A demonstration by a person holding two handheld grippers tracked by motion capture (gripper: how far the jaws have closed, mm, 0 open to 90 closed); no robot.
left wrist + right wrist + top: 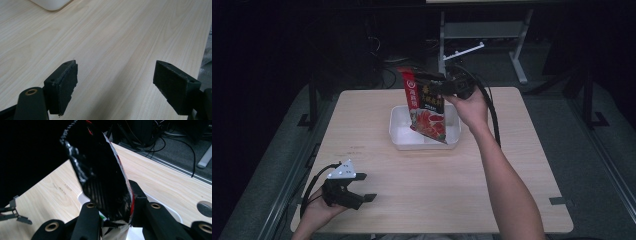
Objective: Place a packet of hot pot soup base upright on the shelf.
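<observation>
Job in hand: red sauce pouch (426, 107) lifted by its top edge, hanging over the white tray (398, 136), bottom corner dipping toward the tray's 4 o'clock side.
Right gripper (446, 86): fingers clamped on the pouch's upper right corner, roughly 1 o'clock from the tray centre; right gripper view has the dark, crinkled pouch (100, 180) pinched between both fingers, so a solid hold as far as can be judged.
Left gripper (362, 187): parked low at about 7 o'clock on the worktop (437, 180), well apart from the tray; fingers (65, 85) wide apart, nothing between them, bare wood underneath.
Done so far: pouch picked up and brought over the tray, guessing here.
Left to do: either lowering it flat into the tray or lifting it clear, hard to call from a single moment; can't tell whether the bottom corner touches the tray floor.
Risk: floppy pouch, might swing or slip.
</observation>
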